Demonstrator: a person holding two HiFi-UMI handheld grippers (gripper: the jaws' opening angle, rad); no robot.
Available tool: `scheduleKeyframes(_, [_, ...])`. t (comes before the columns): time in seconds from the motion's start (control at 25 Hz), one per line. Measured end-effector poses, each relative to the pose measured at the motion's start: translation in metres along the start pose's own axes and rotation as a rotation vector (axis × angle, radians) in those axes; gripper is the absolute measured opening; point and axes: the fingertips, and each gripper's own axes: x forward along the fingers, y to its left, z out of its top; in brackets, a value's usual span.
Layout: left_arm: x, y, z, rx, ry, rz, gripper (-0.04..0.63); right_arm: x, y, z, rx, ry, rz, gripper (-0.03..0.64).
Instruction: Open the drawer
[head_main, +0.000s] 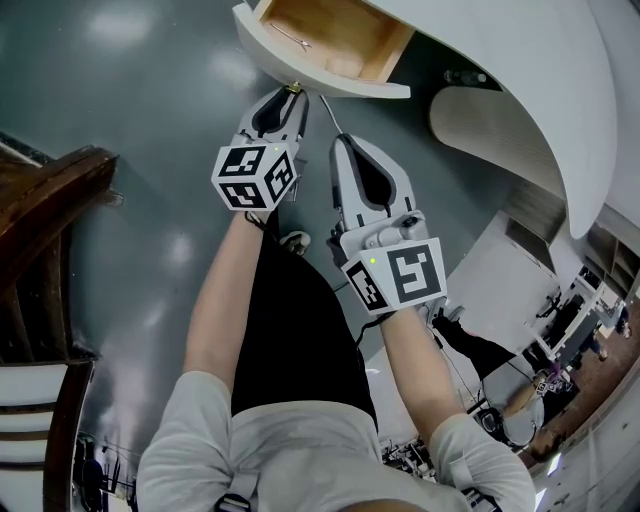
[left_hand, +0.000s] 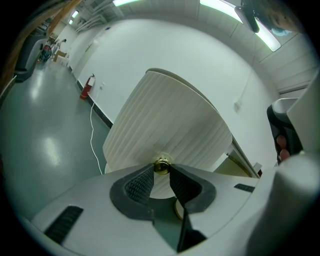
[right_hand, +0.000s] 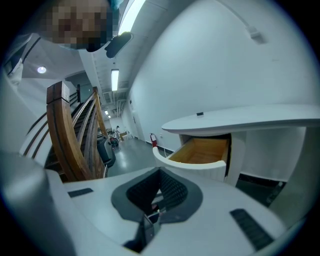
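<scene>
The drawer (head_main: 330, 40) stands pulled out of the white curved desk (head_main: 500, 70), its wooden inside showing. On its white ribbed front (left_hand: 170, 125) sits a small brass knob (left_hand: 161, 165). My left gripper (head_main: 293, 92) is shut on that knob, with a pad on either side of it. My right gripper (head_main: 338, 138) hovers just right of the left one, below the drawer front, shut with nothing between its pads (right_hand: 167, 187). In the right gripper view the open drawer (right_hand: 200, 151) lies ahead under the desk top.
A wooden stair rail (head_main: 45, 210) stands at the left. Grey floor (head_main: 150, 120) stretches below the drawer. A fire extinguisher (left_hand: 86, 87) and a white cable (left_hand: 92, 135) sit by the far wall. The person's legs are under the grippers.
</scene>
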Motion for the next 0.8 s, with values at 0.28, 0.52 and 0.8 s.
scheduleKeyframes(0.28, [-0.019, 0.009, -0.007, -0.001, -0.005, 0.008, 0.103, 0.001, 0.016, -0.011, 0.0, 0.006, 0.019, 0.012])
scheduleKeyframes(0.52, [-0.032, 0.01, -0.012, 0.001, -0.009, 0.017, 0.103, -0.006, 0.025, -0.018, -0.008, 0.011, 0.034, 0.012])
scheduleKeyframes(0.8, [-0.046, 0.01, -0.02, -0.002, -0.012, 0.034, 0.103, -0.014, 0.028, -0.02, -0.011, 0.007, 0.042, 0.012])
